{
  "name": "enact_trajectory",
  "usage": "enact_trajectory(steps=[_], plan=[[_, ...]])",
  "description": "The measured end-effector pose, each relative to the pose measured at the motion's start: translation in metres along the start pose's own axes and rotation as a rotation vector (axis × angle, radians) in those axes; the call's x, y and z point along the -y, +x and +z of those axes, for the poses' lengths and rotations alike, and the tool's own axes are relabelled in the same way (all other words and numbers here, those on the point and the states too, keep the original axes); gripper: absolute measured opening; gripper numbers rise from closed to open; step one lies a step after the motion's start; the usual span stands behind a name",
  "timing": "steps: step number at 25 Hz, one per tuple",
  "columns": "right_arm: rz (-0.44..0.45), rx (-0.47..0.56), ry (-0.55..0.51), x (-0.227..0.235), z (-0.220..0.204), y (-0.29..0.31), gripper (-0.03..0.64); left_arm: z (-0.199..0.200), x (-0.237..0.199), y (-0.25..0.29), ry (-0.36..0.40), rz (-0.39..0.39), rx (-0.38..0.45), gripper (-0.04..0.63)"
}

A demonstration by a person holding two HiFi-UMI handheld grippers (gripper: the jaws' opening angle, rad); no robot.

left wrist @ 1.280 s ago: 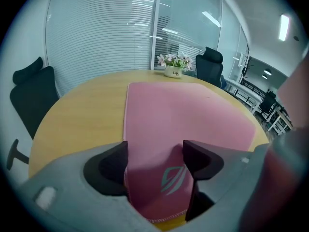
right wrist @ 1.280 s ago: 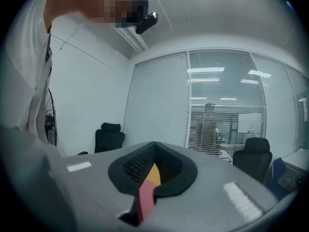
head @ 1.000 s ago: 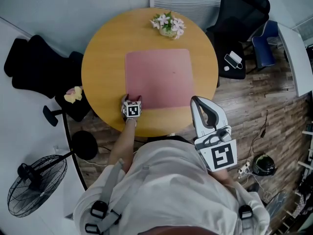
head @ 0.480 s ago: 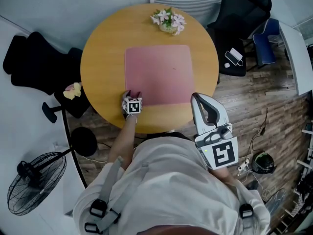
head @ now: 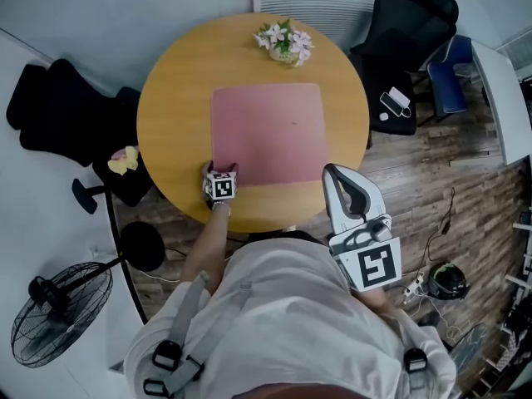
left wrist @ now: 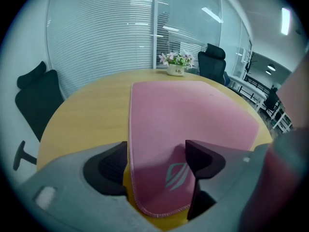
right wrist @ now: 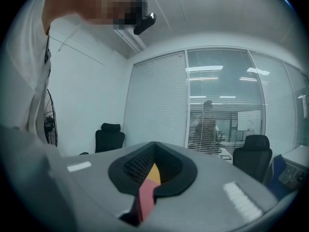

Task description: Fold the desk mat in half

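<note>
A pink desk mat (head: 266, 135) lies flat on the round wooden table (head: 174, 98). My left gripper (head: 218, 168) is at the mat's near left corner. In the left gripper view the mat (left wrist: 188, 115) runs between the two dark fingers (left wrist: 106, 166). The jaws of this left gripper (left wrist: 157, 161) are opening, and the stitched corner lies between them without the pads pressing on it. My right gripper (head: 330, 171) hovers off the table's near right edge with its jaws together. In the right gripper view only a slit in the right gripper (right wrist: 152, 166) shows a strip of mat (right wrist: 145, 197).
A small pot of flowers (head: 285, 42) stands at the table's far edge, beyond the mat. Black office chairs (head: 66, 115) (head: 407, 23) flank the table at left and far right. A floor fan (head: 58, 310) stands at the near left. The person's body fills the near side.
The left gripper stays at the mat's near left corner with only a slight shift. The mat still lies flat, and the right gripper has barely moved.
</note>
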State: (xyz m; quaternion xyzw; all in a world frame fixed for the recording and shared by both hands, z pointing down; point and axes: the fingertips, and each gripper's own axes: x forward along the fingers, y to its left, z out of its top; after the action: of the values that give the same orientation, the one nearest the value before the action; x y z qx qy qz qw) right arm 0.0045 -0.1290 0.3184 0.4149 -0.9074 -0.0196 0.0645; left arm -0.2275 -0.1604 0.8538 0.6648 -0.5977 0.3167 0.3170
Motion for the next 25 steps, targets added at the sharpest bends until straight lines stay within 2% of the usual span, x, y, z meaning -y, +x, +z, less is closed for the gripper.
enact_trajectory(steps=[3, 9, 14, 18, 25], plan=[[-0.01, -0.011, 0.008, 0.002, 0.0, 0.0, 0.005, -0.003, 0.0, 0.0, -0.057, -0.02, -0.017, 0.379], [-0.016, -0.012, -0.023, 0.007, 0.001, -0.001, 0.005, 0.003, 0.002, -0.002, -0.045, -0.021, 0.016, 0.356], [-0.02, -0.011, -0.013, 0.009, 0.0, -0.005, 0.005, 0.002, 0.024, -0.005, -0.022, -0.094, -0.018, 0.202], [-0.026, 0.001, -0.018, 0.013, 0.003, -0.008, 0.005, 0.007, 0.038, -0.002, -0.037, -0.153, -0.029, 0.073], [-0.042, 0.021, -0.018, 0.018, 0.009, -0.019, 0.005, 0.015, 0.044, -0.015, -0.052, -0.176, -0.023, 0.044]])
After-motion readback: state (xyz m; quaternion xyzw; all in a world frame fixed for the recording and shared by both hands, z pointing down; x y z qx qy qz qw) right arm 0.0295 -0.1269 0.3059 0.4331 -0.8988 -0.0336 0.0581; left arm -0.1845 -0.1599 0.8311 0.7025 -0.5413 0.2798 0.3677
